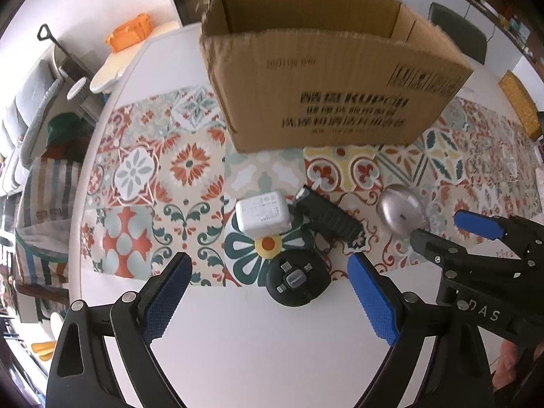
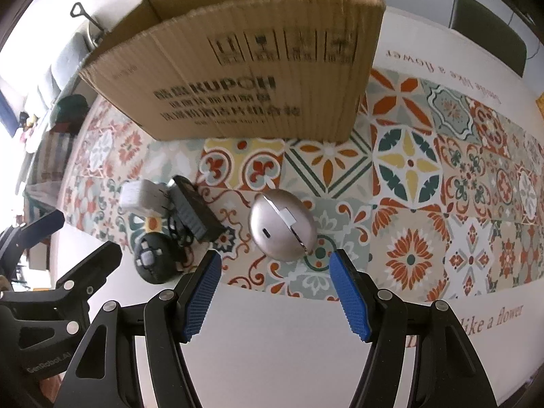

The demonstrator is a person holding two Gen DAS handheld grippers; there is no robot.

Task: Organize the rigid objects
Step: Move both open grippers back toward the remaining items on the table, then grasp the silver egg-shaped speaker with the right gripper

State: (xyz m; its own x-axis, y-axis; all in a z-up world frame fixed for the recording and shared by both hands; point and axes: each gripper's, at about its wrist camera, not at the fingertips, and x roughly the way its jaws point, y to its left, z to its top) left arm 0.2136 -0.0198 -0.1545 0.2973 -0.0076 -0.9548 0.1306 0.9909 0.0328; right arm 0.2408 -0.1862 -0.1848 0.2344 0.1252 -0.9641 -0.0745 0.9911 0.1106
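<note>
On the counter (image 1: pixel 238 340) before me, going left to right, I see my left claw (image 1: pixel 268 299) spread wide with nothing between its pads, hovering just short of a round black remote (image 1: pixel 296 280). Beyond that lie a white charger (image 1: pixel 263 213) and a black ribbed adapter (image 1: pixel 328 216), close together on the patterned runner (image 2: pixel 425 187). My right claw (image 2: pixel 275 294) is spread too, just short of a silver egg-shaped case (image 2: pixel 280 226). An open cardboard box (image 1: pixel 323 78) stands behind them all.

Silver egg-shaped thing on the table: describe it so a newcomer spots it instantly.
Start at the cardboard box on the patterned tablecloth. In front of it, right of a cluster of small items, lies the silver egg-shaped object. It is the only shiny metallic piece; its neighbours are white or black.
</note>
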